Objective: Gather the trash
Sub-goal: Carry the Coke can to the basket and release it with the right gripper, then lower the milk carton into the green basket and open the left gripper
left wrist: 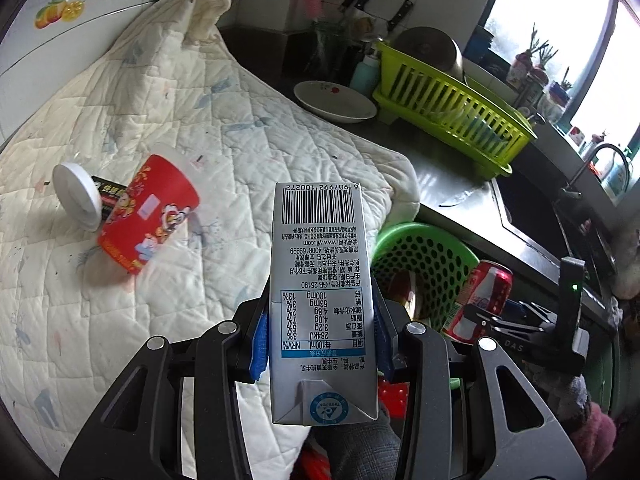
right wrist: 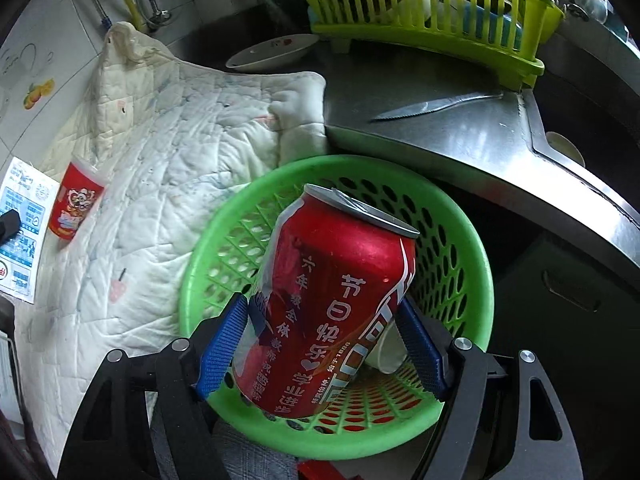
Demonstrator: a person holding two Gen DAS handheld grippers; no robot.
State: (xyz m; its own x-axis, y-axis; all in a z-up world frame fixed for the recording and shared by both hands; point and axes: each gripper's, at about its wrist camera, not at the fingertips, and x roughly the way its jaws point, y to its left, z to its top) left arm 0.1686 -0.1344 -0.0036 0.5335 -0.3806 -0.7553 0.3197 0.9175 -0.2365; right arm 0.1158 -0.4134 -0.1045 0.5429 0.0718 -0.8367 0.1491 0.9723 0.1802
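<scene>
My left gripper [left wrist: 320,332] is shut on a silver milk carton [left wrist: 322,280], held above the edge of a white quilted cloth [left wrist: 192,128]. My right gripper [right wrist: 322,344] is shut on a red cola can [right wrist: 328,308], held over a green perforated basket [right wrist: 460,240]; a white cup [right wrist: 390,350] lies in the basket. The can [left wrist: 484,292] and basket [left wrist: 424,256] also show in the left wrist view. A red printed cup [left wrist: 150,220] lies tipped on the cloth beside a white lid [left wrist: 76,194]; the cup [right wrist: 76,204] shows in the right wrist view too.
A lime dish rack [left wrist: 452,104] and a white plate [left wrist: 334,100] sit on the steel counter [right wrist: 460,136]. A knife [right wrist: 432,106] lies on the counter near the sink [left wrist: 532,216]. Knives and bottles stand at the back wall.
</scene>
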